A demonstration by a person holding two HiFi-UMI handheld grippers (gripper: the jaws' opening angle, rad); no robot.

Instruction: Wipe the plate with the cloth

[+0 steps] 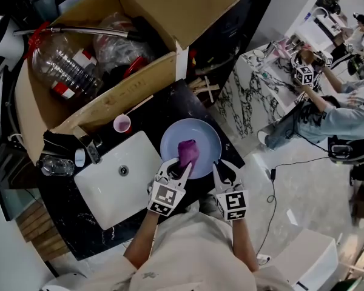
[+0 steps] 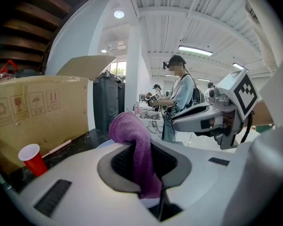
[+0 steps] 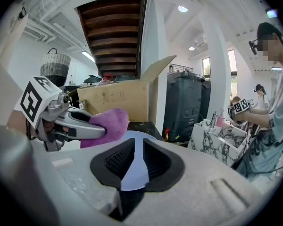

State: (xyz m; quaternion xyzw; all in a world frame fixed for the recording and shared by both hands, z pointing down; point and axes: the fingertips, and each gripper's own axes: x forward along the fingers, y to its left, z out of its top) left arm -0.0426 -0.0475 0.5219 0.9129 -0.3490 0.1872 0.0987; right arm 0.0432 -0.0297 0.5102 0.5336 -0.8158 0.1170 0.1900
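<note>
Plate [image 1: 203, 135] sits on the dark desk [image 1: 164, 111], just right of the white sink [image 1: 109, 183]. Purple cloth [image 1: 188, 152] is bunched on the plate's near-left part. Left claw [image 1: 177, 170] is pinched tight on it, and the cloth drapes down between the jaws. Right claw [image 1: 223, 173] is clamped on the plate's near rim, with the edge running between the jaws. Both forearms reach forward from the torso, side by side, claws near each other and pointing away from the person. Red cup [image 1: 122, 123] is beyond the sink, cardboard box [image 1: 127, 93] behind it.
</note>
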